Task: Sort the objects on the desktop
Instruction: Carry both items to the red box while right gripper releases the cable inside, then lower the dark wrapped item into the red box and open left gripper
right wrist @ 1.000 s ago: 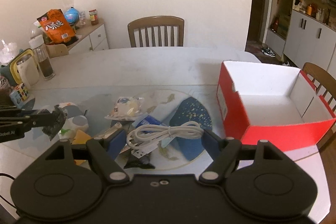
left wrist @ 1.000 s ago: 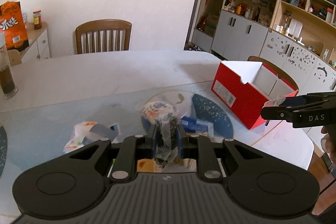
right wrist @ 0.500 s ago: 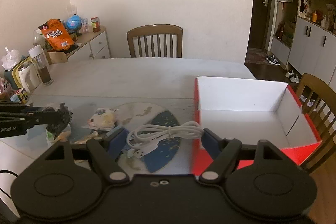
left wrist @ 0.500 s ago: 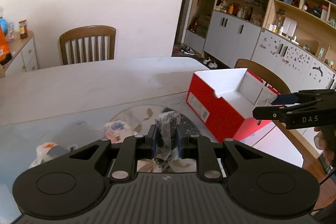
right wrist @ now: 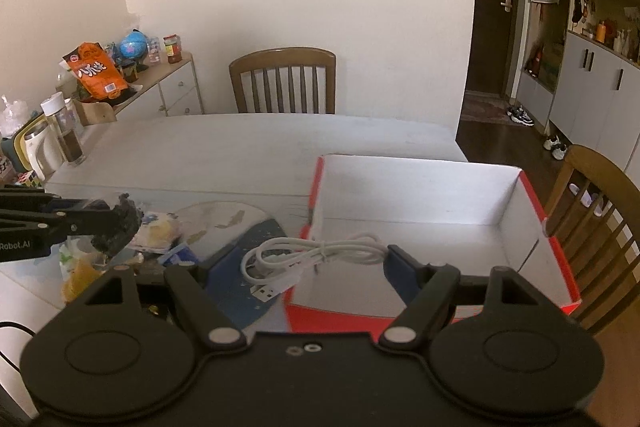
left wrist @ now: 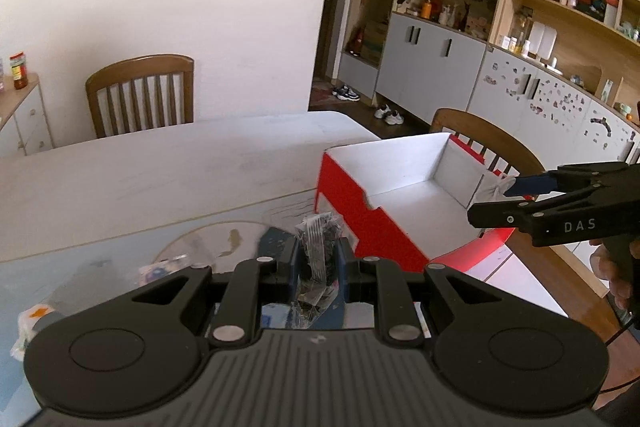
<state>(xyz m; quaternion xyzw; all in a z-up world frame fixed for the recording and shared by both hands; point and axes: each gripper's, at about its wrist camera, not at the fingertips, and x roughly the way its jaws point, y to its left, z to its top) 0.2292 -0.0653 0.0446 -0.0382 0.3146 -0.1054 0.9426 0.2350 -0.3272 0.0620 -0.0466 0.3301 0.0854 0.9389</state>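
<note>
Left wrist; right gripper point(left wrist: 508, 201) reads "DAS" | right wrist; left gripper point(right wrist: 120, 225) reads "Robot.AI"

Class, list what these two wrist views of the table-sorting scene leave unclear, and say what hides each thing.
- Packet in the left gripper: crinkled, print too small to read; its lower part is hidden behind the gripper body, left view.
- Cable in the right gripper: whether the fingers really pinch it cannot be told, right view.
- Box: its near floor is hidden by the right gripper.
- Snacks on the table: blurred, partly behind the left gripper.
</note>
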